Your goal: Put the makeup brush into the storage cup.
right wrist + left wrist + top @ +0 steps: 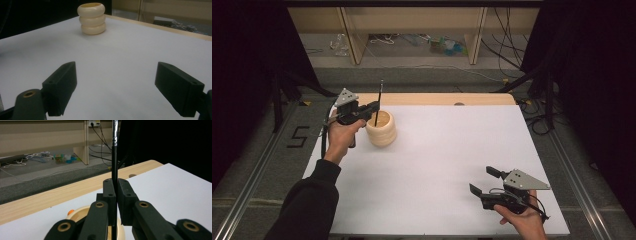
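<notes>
A cream ribbed holder (381, 128) stands at the back left of the white table top (447, 150); it also shows far off in the right gripper view (91, 18). My left gripper (375, 106) hangs just over its rim, shut on a thin black brush (378, 102) held upright. In the left gripper view the pads (110, 192) clamp the brush's black stem (114, 162), its metal ferrule rising out of frame and its lower end dropping toward the holder's mouth (77, 215). My right gripper (484, 181) rests low at the front right, jaws wide apart and empty (116, 87).
A wooden table edge (437, 98) runs behind the white top. Beyond it lie the floor, cables and shelf legs (352, 45). Dark curtains flank both sides. White surface stretches between the holder and the right gripper.
</notes>
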The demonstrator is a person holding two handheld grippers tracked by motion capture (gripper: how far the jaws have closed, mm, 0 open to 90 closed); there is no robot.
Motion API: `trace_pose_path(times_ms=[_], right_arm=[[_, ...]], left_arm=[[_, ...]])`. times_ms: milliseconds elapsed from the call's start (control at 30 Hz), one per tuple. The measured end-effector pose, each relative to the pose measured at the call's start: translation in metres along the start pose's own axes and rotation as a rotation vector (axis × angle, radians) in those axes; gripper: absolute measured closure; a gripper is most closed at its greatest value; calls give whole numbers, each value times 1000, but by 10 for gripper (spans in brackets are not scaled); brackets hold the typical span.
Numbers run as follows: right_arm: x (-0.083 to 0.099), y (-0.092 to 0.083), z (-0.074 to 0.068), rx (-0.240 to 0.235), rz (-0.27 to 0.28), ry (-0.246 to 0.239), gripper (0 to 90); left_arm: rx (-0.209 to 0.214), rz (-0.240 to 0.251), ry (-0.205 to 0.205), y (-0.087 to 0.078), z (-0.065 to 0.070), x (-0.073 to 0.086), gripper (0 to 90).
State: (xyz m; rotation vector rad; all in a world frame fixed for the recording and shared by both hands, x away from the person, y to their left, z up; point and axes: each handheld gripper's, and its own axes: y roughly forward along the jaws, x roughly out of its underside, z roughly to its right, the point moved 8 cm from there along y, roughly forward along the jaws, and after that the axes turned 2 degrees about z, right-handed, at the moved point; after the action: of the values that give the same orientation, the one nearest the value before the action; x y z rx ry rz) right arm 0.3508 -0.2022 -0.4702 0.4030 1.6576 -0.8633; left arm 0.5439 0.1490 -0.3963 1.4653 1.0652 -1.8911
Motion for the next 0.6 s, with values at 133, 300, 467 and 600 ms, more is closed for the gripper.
trace_pose_path(times_ms=[133,300,467,600], right_arm=[[0,1,-1,-9,12,6,188],[0,1,-1,-11,10,4,188],[1,-1,1,2,-3,-1,188],[0,1,-1,-11,5,11,188]], left_arm=[[1,7,8,5,2,-3,852],[-5,-3,11,12,1,-3,852],[-15,-2,15,20,-3,0,852],[-20,10,-3,23,-8,0,853]])
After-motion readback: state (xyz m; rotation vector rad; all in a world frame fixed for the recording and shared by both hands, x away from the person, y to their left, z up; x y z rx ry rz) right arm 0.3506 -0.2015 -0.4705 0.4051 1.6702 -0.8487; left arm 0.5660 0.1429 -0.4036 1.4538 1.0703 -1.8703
